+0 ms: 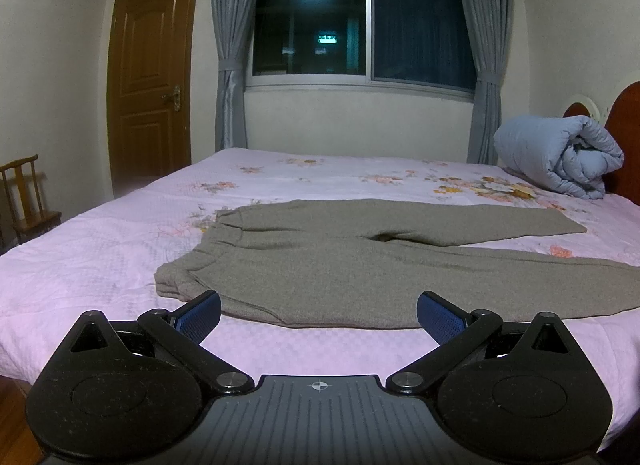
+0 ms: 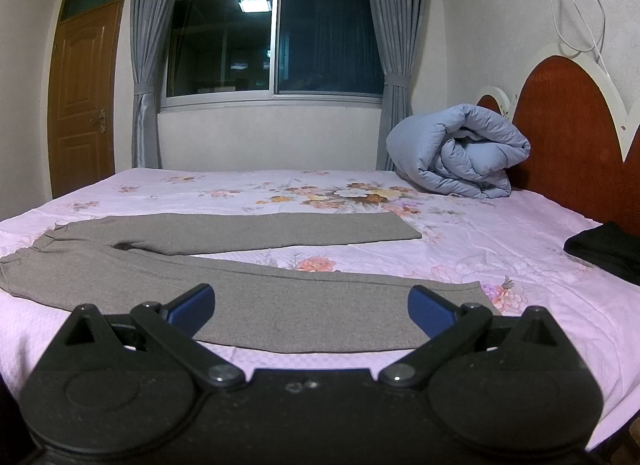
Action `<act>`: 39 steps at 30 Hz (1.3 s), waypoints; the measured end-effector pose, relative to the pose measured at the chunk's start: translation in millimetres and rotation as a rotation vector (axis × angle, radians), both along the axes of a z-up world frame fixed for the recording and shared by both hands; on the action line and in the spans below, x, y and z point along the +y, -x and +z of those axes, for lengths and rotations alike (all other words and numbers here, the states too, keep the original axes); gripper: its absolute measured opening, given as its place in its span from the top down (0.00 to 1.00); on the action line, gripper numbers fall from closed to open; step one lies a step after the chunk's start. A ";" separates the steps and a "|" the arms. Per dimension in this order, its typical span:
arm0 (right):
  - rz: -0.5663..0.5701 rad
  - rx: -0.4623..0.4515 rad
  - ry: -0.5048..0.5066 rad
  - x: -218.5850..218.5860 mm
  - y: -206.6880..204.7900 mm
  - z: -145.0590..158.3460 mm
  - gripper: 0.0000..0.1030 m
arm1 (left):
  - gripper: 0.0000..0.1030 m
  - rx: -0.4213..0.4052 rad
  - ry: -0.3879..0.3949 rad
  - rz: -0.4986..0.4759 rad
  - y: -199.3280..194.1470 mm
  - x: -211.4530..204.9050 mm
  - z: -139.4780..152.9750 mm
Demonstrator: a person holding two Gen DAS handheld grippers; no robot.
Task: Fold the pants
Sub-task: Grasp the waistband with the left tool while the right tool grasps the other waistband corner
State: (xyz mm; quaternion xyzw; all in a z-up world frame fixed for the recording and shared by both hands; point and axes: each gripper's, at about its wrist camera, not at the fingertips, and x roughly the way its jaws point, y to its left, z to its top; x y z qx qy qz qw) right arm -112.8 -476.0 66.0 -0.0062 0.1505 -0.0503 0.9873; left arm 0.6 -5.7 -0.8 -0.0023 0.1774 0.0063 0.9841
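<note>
Grey pants (image 1: 360, 265) flat and unfolded near the bed's (image 1: 80, 265) front edge, legs toward the headboard – left tool (image 1: 319, 311) and right tool (image 2: 311, 307) both spread wide, holding nothing.

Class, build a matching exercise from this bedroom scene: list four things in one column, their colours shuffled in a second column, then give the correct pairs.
Things:
1. pants
2. rolled quilt
3. bed sheet
4. door

Colours:
A. pink with flowers
B. brown wood
C. grey
D. light blue

Pairs: 1-C, 2-D, 3-A, 4-B
</note>
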 end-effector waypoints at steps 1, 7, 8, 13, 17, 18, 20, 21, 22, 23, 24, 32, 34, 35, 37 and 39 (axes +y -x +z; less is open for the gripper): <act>0.000 0.000 0.000 0.1 0.1 0.2 0.06 | 0.00 -0.001 -0.001 0.001 -0.1 0.0 0.0; 0.004 0.007 -0.017 -0.9 -0.8 1.2 0.06 | 0.00 0.029 0.002 0.008 -4.8 1.5 -1.0; 0.005 0.012 -0.028 -2.4 -1.2 1.2 0.06 | 0.00 0.046 0.002 0.016 -7.5 2.2 -1.9; 0.014 0.012 -0.087 -15.8 -10.4 7.7 0.06 | 0.00 0.090 0.046 -0.026 -33.3 23.5 1.1; 0.049 0.010 -0.062 -13.4 -33.0 19.2 0.06 | 0.00 0.055 -0.002 0.048 -77.6 59.1 17.5; 0.053 0.015 -0.063 -9.7 -41.6 21.8 0.06 | 0.00 0.053 0.014 0.060 -90.4 69.9 22.0; 0.058 0.022 -0.063 -1.9 -62.6 24.3 0.06 | 0.00 0.057 0.051 0.095 -122.5 93.7 30.0; 0.066 0.023 -0.071 3.0 -74.0 26.5 0.06 | 0.00 0.065 0.070 0.098 -137.6 103.7 31.9; 0.072 0.025 -0.078 6.5 -84.2 27.7 0.06 | 0.00 0.072 0.086 0.091 -156.2 114.2 32.7; 0.078 0.030 -0.083 11.8 -95.9 29.2 0.06 | 0.00 0.091 0.099 0.072 -172.9 123.2 31.3; 0.087 0.036 -0.085 17.7 -106.9 30.3 0.06 | 0.00 0.115 0.110 0.050 -191.0 131.9 29.4; 0.152 0.099 -0.022 70.8 -200.3 18.3 0.06 | 0.00 0.263 0.150 0.074 -337.4 182.3 -13.4; 0.135 0.128 -0.014 82.2 -228.2 10.2 0.06 | 0.00 0.299 0.173 0.077 -369.5 187.8 -28.6; 0.135 0.140 -0.020 86.5 -239.9 6.2 0.06 | 0.00 0.317 0.181 0.076 -383.5 190.3 -36.3; 0.141 0.156 -0.029 93.7 -261.8 0.1 0.06 | 0.00 0.344 0.215 0.062 -408.9 194.5 -52.9; 0.151 0.162 -0.027 100.7 -275.9 -5.1 0.06 | 0.00 0.375 0.270 0.029 -427.9 201.6 -68.6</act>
